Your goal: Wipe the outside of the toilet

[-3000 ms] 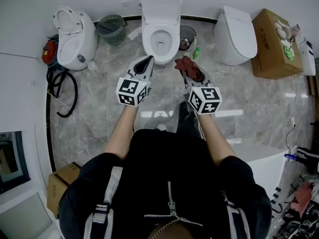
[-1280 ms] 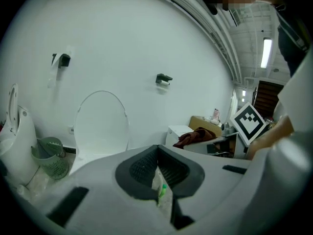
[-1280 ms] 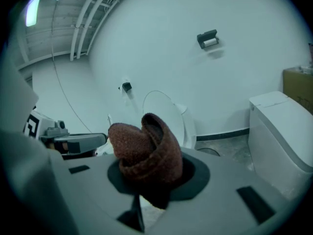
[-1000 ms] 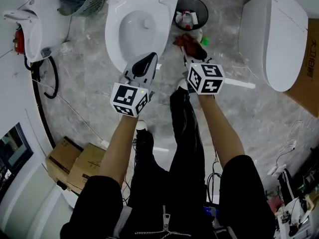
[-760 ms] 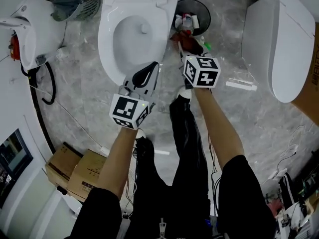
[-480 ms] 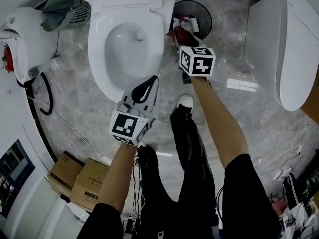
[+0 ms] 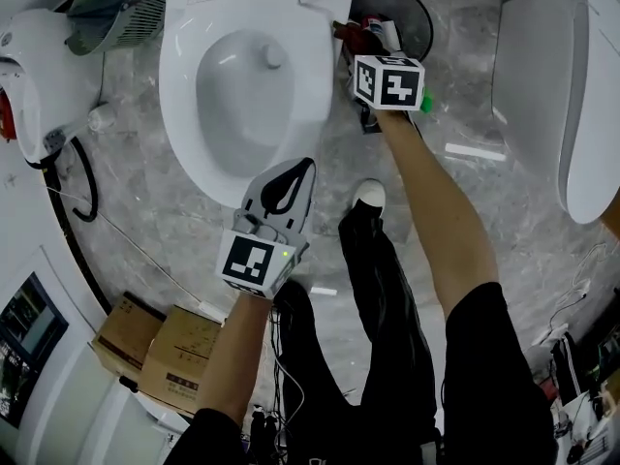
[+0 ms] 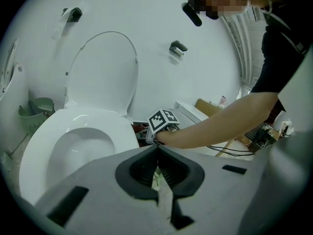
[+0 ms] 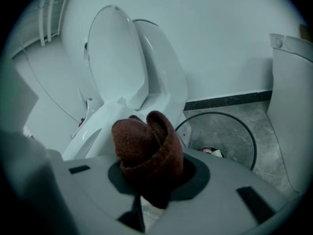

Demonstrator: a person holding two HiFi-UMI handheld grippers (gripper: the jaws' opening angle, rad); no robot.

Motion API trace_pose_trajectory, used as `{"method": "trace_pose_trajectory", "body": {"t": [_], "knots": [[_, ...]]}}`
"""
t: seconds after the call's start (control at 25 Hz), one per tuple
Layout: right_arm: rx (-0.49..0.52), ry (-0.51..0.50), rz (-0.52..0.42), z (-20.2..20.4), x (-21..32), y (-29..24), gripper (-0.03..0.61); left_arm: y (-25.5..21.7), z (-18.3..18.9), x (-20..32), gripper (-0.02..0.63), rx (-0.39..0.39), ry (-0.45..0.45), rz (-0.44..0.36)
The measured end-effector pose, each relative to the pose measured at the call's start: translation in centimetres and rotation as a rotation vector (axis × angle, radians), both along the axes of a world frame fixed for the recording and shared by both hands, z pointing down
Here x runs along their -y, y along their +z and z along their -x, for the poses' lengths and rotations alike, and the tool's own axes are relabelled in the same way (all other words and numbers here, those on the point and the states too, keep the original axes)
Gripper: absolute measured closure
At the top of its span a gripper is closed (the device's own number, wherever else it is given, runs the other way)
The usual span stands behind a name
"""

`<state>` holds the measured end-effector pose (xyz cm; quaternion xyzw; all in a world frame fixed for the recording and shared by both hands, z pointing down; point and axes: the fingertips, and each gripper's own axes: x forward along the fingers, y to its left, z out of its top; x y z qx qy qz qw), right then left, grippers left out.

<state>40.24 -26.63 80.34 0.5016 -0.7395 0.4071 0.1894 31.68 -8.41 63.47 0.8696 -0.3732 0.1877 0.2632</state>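
Wiping the toilet [image 7: 180, 105], upper left of the head view, I should press the brown cloth [image 9: 145, 148], clamped in my right hand-held gripper [image 9: 148, 182], flat against its outer wall. My left hand-held gripper [image 8: 157, 173] is closed and empty.

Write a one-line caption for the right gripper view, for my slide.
The right gripper holds a folded brown cloth close to the toilet, lid raised; a wire bin stands behind.

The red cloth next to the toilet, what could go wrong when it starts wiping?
The cloth sits bunched in the right gripper, so it might slip out and fall into the bin close by. The toilet is open, so a swipe too high could dip inside the bowl.
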Motion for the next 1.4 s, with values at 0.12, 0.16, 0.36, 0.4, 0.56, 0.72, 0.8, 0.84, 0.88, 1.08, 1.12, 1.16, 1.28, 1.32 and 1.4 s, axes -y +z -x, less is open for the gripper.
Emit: {"method": "trace_pose_trajectory", "body": {"t": [0.12,0.16,0.36,0.4,0.56,0.72,0.8,0.84,0.88,1.08,1.12,1.16,1.28,1.32,1.4], "knots": [[0.028,-0.002,-0.023,0.5,-0.7,0.2,0.500,-0.2,0.3,-0.4,0.604,-0.022,-0.021,0.012],[0.035,-0.002,-0.034,0.6,-1.0,0.2,0.500,-0.3,0.4,-0.5,0.604,-0.027,-0.023,0.014],[0.012,-0.063,-0.080,1.3,-2.8,0.2,0.502,1.1,0.8,-1.5,0.604,-0.033,0.018,-0.009],[0.002,-0.077,-0.084,1.5,-3.4,0.2,0.502,1.2,1.0,-1.8,0.604,-0.037,0.029,-0.024],[-0.019,-0.101,-0.100,2.6,-5.7,-0.3,0.502,1.2,2.0,-3.0,0.604,-0.049,0.044,-0.049],[-0.035,-0.114,-0.109,3.6,-8.4,0.3,0.502,1.9,3.3,-5.0,0.604,-0.055,0.035,-0.066],[-0.045,-0.124,-0.112,4.1,-9.9,0.6,0.502,2.2,4.1,-6.2,0.604,-0.056,0.036,-0.076],[-0.050,-0.128,-0.112,4.4,-10.8,0.8,0.502,2.4,4.5,-6.8,0.604,-0.056,0.038,-0.075],[-0.056,-0.131,-0.111,4.7,-11.6,1.1,0.502,2.6,4.9,-7.5,0.604,-0.055,0.041,-0.074],[-0.090,-0.146,-0.091,6.8,-15.8,1.8,0.502,3.4,8.1,-10.5,0.604,-0.042,0.039,-0.063],[-0.097,-0.150,-0.087,7.3,-16.6,1.9,0.502,3.5,8.9,-11.0,0.604,-0.041,0.034,-0.062],[-0.101,-0.153,-0.081,7.9,-17.5,2.0,0.502,3.5,9.6,-11.5,0.605,-0.040,0.028,-0.060],[-0.110,-0.154,-0.063,9.3,-20.2,1.8,0.502,3.1,11.7,-12.8,0.604,-0.038,0.007,-0.058],[-0.112,-0.154,-0.057,9.8,-21.0,1.7,0.502,3.0,12.4,-13.2,0.605,-0.038,0.002,-0.058],[-0.115,-0.150,-0.044,10.9,-22.8,1.7,0.502,2.8,14.0,-14.1,0.604,-0.035,-0.004,-0.056]]}}
